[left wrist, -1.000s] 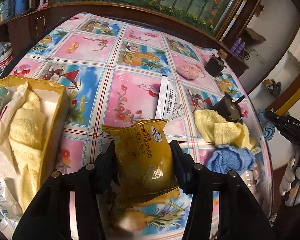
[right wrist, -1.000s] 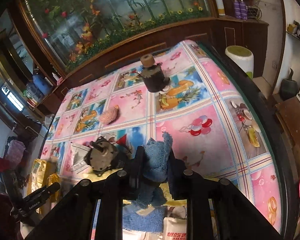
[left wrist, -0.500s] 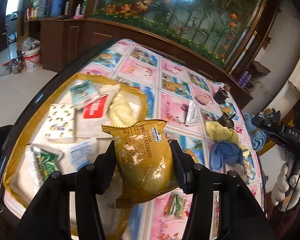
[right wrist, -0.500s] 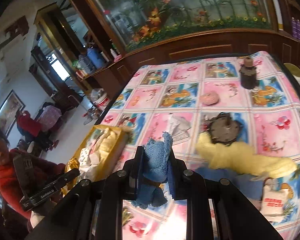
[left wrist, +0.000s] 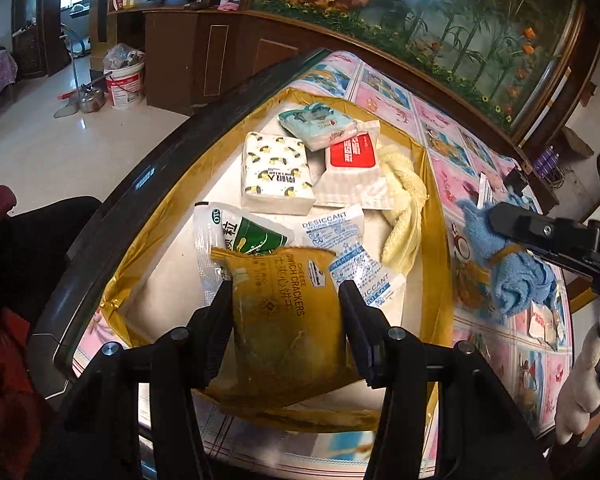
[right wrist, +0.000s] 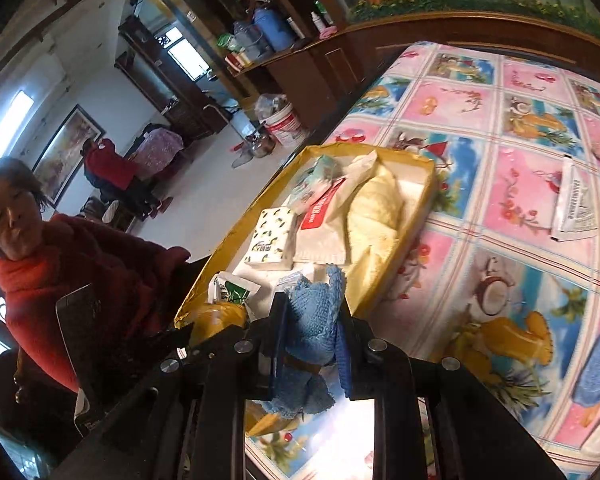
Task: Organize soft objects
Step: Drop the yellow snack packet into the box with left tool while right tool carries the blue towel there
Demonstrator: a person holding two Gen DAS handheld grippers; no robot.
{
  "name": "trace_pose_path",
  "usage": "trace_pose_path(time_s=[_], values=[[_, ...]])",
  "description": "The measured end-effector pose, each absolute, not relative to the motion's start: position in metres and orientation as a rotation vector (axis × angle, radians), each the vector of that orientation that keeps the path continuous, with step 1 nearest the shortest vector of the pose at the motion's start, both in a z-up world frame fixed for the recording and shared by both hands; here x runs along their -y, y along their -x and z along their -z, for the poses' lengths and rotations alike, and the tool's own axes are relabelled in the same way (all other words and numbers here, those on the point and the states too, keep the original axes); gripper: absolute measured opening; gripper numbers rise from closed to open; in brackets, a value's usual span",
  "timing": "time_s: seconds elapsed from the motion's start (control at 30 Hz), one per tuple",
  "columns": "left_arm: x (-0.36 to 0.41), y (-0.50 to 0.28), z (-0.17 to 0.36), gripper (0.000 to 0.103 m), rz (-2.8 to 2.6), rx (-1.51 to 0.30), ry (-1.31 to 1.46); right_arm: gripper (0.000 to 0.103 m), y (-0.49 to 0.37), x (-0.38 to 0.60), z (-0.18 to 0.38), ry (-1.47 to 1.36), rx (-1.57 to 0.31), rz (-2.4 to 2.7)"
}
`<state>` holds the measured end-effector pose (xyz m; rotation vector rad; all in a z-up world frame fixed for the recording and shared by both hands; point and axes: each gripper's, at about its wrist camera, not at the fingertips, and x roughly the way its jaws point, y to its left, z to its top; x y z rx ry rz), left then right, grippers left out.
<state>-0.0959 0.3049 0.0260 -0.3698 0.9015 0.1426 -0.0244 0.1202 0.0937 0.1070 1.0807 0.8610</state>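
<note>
Holding the crinkly yellow foil cracker packet (left wrist: 284, 312) mid-body in my left gripper (left wrist: 286, 300) above the gold-rimmed cardboard tray (left wrist: 436, 216), I judge it light, slippery and crushable, while my right gripper (right wrist: 312, 320) pinches the limp blue knitted cloth (right wrist: 314, 320) beside the tray.

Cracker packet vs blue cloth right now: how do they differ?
The cracker packet is a glossy gold printed pouch; the blue cloth is matte, knitted and crumpled. The left gripper holds the packet over the gold box; the right gripper holds the cloth near the box's edge. The packet keeps a flat shape; the cloth droops below the fingers. Both are clamped, neither yet in the box.
</note>
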Motion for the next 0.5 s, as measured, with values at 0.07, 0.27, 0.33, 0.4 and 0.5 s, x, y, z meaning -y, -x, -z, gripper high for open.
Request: trace_pose_path(time_s=[0.07, 0.27, 0.33, 0.4, 0.5], values=[[-0.306, 0.099, -0.025, 0.052, -0.128, -0.9, 0.378, 0.023, 0.026, -0.136, -0.088, -0.09, -1.095, -0.872], [-0.32, 0.115, -0.038, 0.062, -0.121, -0.835, 0.438, 0.025, 0.03, -0.165, -0.067, -0.045, -1.155, -0.876], [-0.323, 0.12, -0.044, 0.066, -0.123, -0.807, 0.451, 0.025, 0.033, -0.169, -0.06, -0.035, -1.174, -0.88], [-0.324, 0.124, -0.05, 0.069, -0.125, -0.781, 0.463, 0.026, 0.037, -0.173, -0.057, -0.027, -1.185, -0.891], [-0.325, 0.125, -0.054, 0.072, -0.121, -0.759, 0.473, 0.038, 0.041, -0.173, -0.056, -0.035, -1.189, -0.896]])
